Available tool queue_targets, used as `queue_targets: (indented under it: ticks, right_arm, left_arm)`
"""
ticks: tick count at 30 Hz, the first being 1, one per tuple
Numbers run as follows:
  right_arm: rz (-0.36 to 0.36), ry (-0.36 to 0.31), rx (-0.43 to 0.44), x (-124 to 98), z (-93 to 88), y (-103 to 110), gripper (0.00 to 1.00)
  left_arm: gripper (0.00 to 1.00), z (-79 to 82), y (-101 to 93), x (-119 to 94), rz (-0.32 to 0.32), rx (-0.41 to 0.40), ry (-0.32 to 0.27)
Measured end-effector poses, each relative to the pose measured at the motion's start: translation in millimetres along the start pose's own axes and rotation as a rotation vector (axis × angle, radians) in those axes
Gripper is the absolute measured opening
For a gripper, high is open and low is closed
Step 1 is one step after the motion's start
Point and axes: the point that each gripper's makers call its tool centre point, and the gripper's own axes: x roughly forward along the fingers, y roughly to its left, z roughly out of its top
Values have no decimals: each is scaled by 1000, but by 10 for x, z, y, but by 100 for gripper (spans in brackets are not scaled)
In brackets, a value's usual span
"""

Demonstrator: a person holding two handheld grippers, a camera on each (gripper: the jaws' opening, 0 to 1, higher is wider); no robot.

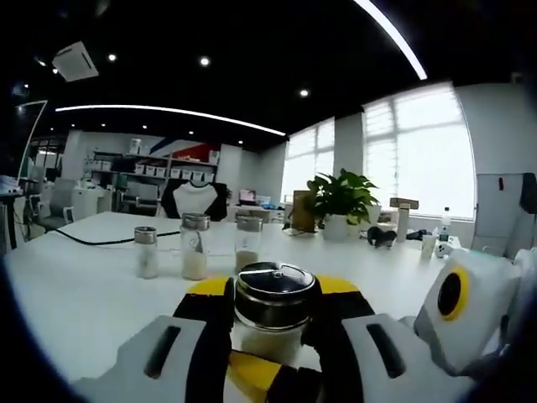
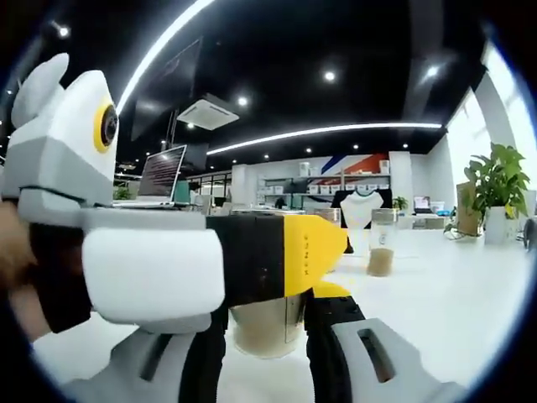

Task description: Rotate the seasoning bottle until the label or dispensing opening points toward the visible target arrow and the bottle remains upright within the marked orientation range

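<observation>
Bottle (image 1: 274, 312) stands upright on your white surface (image 1: 84, 285), pinched between your left gripper's (image 1: 273, 323) jaws just under its metal cap. Your right gripper's (image 2: 267, 323) jaws flank the same bottle; contact cannot be told. Three shakers (image 1: 195, 245) stand beyond.

In the left gripper view, the left gripper (image 1: 270, 323) points forward, and its two jaws are closed against the sides of a bottle (image 1: 273, 294), one jaw on each side. The right gripper (image 1: 460, 306) enters this view from the right, just beside it. In the right gripper view, the right gripper (image 2: 267, 332) seems to press a jar (image 2: 267, 329) between its jaws, but the left gripper (image 2: 168, 252) lies across and hides the contact.
</observation>
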Motion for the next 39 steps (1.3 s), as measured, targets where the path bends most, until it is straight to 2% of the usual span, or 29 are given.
queue_targets:
  ticks: [6, 7, 9, 13, 17, 19, 24, 28, 33, 39]
  right_arm:
    - [12, -5, -10, -39, 56, -37, 33]
    - [12, -5, -10, -54, 63, -44, 33]
    - [13, -11, -1, -81, 81, -60, 33]
    - [19, -12, -14, -141, 116, -73, 33]
    - [57, 4, 12, -175, 124, -44, 33]
    - [64, 4, 2, -177, 129, -19, 34]
    - [111, 9, 3, -188, 130, 76, 34]
    - [136, 27, -1, -187, 85, 132, 33]
    - [175, 43, -4, -204, 72, 200, 33]
    - [233, 75, 9, -223, 4, 263, 33]
  left_arm:
    - [38, 50, -107, 48, -113, 29, 17]
    - [38, 48, -167, 51, -168, 37, 26]
    - [38, 58, -202, 45, -208, 24, 25]
    - [38, 79, -326, 21, -319, 79, 36]
    - [38, 77, -394, -18, -377, 105, 65]
    - [38, 71, -399, -36, -400, 135, 73]
    - [38, 72, -399, -113, -470, 153, 92]
    - [38, 52, -374, -120, -471, 197, 104]
    - [38, 76, -349, -181, -511, 162, 108]
    - [38, 80, -267, -232, -509, 156, 113]
